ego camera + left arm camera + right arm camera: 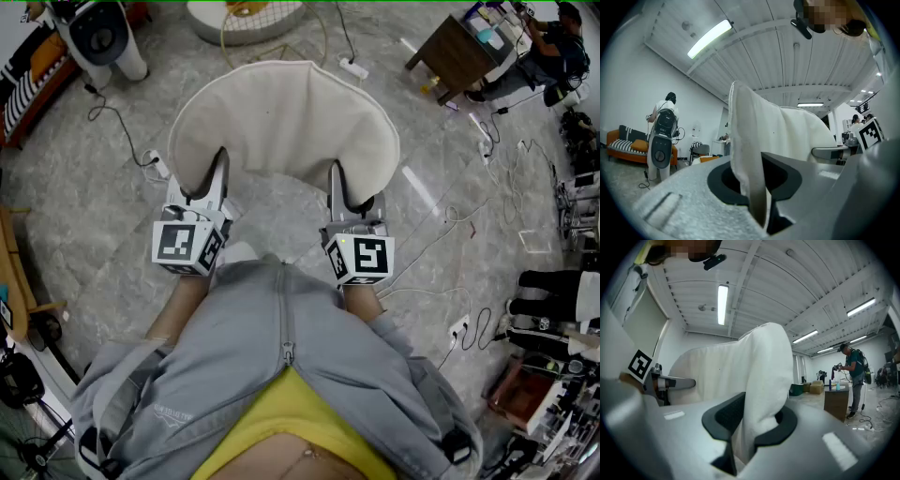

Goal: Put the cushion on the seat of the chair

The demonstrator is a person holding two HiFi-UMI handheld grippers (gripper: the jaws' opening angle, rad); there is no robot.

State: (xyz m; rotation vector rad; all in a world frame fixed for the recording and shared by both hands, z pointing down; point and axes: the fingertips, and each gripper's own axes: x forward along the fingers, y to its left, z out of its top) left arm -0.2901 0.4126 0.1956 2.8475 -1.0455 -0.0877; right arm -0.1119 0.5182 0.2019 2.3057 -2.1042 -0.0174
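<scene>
A cream, rounded cushion (281, 117) hangs flat over the grey floor in front of me, held by its near edge. At the near left corner my left gripper (217, 167) is shut on the cushion (787, 131), whose edge is pinched between the jaws. The right gripper (336, 180) is likewise shut on the near right corner, with the fabric (764, 362) bunched between its dark pads (725, 414). Both grippers point level and away from me. In the left gripper view (759, 187) the other gripper shows beyond the cushion. No chair seat is clearly visible.
Power strips (353, 67) and cables (112, 117) trail over the floor. A wooden desk (457, 52) with a seated person stands far right. A white machine (103, 36) and an orange sofa (33, 80) are far left. A round white object (246, 17) lies straight ahead.
</scene>
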